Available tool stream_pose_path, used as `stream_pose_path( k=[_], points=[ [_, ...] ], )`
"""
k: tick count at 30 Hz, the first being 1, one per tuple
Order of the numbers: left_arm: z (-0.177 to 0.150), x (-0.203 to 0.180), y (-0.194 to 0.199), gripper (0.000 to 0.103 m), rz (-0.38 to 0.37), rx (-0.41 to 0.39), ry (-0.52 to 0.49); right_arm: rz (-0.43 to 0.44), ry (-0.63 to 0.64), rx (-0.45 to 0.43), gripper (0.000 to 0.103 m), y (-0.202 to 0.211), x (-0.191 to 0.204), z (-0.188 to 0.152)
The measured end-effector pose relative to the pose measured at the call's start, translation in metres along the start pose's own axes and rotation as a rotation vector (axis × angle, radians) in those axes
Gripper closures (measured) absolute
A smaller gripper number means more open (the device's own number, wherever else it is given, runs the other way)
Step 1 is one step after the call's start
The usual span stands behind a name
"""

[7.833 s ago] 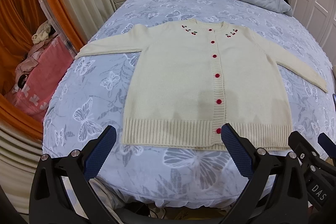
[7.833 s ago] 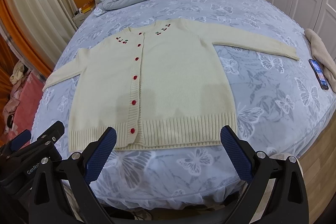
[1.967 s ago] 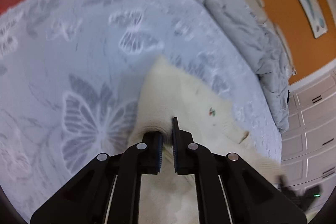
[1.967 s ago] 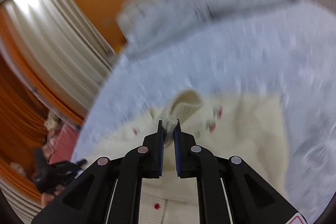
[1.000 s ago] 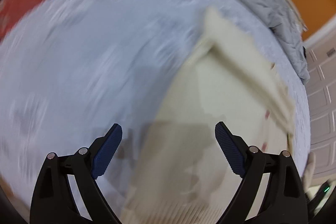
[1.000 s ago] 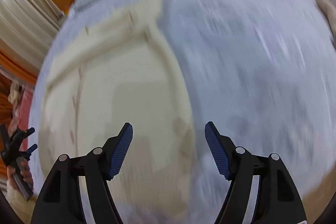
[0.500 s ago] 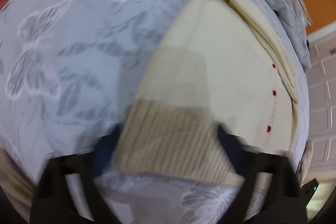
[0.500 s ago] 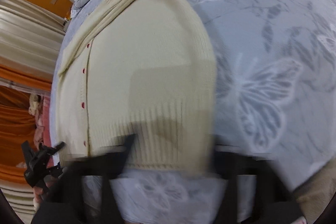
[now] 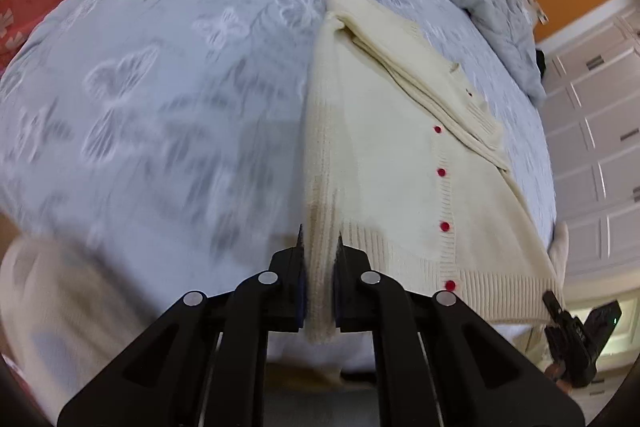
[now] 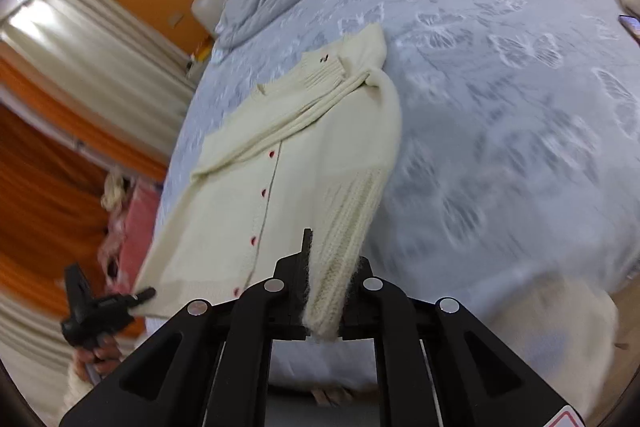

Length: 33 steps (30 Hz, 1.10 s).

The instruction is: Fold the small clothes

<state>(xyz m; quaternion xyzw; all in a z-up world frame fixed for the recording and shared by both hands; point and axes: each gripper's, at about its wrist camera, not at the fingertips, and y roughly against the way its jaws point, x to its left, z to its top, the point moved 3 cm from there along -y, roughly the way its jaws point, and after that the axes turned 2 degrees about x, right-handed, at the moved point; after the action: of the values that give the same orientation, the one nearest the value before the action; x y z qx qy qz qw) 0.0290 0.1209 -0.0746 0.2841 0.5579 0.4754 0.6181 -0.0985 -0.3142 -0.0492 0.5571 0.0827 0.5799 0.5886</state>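
Sleeves lie folded across the cardigan [image 9: 400, 163]; left tongs [image 9: 319, 267] and right tongs [image 10: 326, 267] each clamp a hem corner at the bed [image 9: 160, 87] edge, body fold pending.

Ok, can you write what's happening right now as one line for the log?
step: fold hem up | left gripper: shut on cardigan hem corner | right gripper: shut on other hem corner | sleeves: folded across chest | bed: under cardigan
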Motion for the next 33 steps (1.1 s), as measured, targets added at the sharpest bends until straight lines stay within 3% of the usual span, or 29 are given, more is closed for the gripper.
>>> stream_pose_path(
  k=[3, 7, 9, 11, 13, 15, 17, 19, 20, 21, 22, 23, 24, 26, 28, 29, 30, 33],
  points=[
    [-0.047, 0.008, 0.019, 0.095, 0.007, 0.053, -0.022, -0.029, 0.028, 0.084, 0.095, 0.023, -0.013, -0.048],
    [-0.107, 0.016, 0.053, 0.095, 0.026, 0.126, -0.078, -0.012, 0.082, 0.259, 0.095, 0.063, -0.021, -0.113],
    [-0.127, 0.013, 0.078, 0.095, 0.012, 0.15, -0.104, 0.017, 0.121, 0.301, 0.095, 0.084, -0.014, -0.127],
    [-0.127, 0.009, 0.099, 0.095, -0.003, 0.137, -0.109, 0.099, 0.124, 0.257, 0.095, 0.109, 0.001, -0.11],
    [-0.105, -0.009, 0.117, 0.095, -0.038, 0.08, -0.125, 0.156, 0.145, 0.135, 0.095, 0.125, 0.016, -0.069],
    [-0.062, -0.031, 0.122, 0.094, -0.053, -0.017, -0.174, 0.21, 0.13, 0.029, 0.095, 0.122, 0.02, -0.026],
    [-0.007, -0.049, 0.104, 0.093, -0.035, -0.099, -0.194, 0.265, 0.065, -0.046, 0.094, 0.093, 0.009, 0.024],
    [0.04, -0.06, 0.074, 0.089, -0.05, -0.132, -0.177, 0.225, 0.02, -0.09, 0.087, 0.045, -0.01, 0.065],
    [0.058, -0.064, 0.057, 0.082, -0.035, -0.139, -0.179, 0.177, -0.003, -0.096, 0.084, 0.019, -0.019, 0.078],
    [0.082, -0.064, 0.028, 0.058, -0.004, -0.147, -0.172, 0.137, -0.033, -0.091, 0.077, -0.004, -0.03, 0.087],
    [0.097, -0.061, 0.008, 0.041, 0.027, -0.155, -0.153, 0.064, -0.072, -0.07, 0.066, -0.03, -0.042, 0.096],
    [0.108, -0.057, -0.011, 0.029, 0.077, -0.174, -0.123, -0.011, -0.109, -0.057, 0.065, -0.048, -0.051, 0.1],
    [0.12, -0.046, -0.031, 0.029, 0.131, -0.202, -0.058, -0.043, -0.121, -0.057, 0.065, -0.055, -0.053, 0.102],
    [0.126, -0.034, -0.054, 0.029, 0.141, -0.145, 0.009, -0.096, -0.107, -0.075, 0.064, -0.06, -0.051, 0.101],
    [0.126, -0.025, -0.058, 0.027, 0.1, -0.128, 0.049, -0.112, -0.068, -0.094, 0.04, -0.06, -0.046, 0.098],
    [0.125, -0.021, -0.059, 0.019, 0.085, -0.137, 0.054, -0.138, -0.047, -0.1, 0.036, -0.061, -0.044, 0.097],
    [0.123, -0.019, -0.061, 0.013, 0.099, -0.144, 0.044, -0.162, -0.022, -0.095, 0.035, -0.066, -0.042, 0.097],
    [0.121, -0.02, -0.082, 0.013, 0.132, -0.107, -0.016, -0.23, 0.032, -0.038, 0.035, -0.089, -0.049, 0.097]
  ],
)
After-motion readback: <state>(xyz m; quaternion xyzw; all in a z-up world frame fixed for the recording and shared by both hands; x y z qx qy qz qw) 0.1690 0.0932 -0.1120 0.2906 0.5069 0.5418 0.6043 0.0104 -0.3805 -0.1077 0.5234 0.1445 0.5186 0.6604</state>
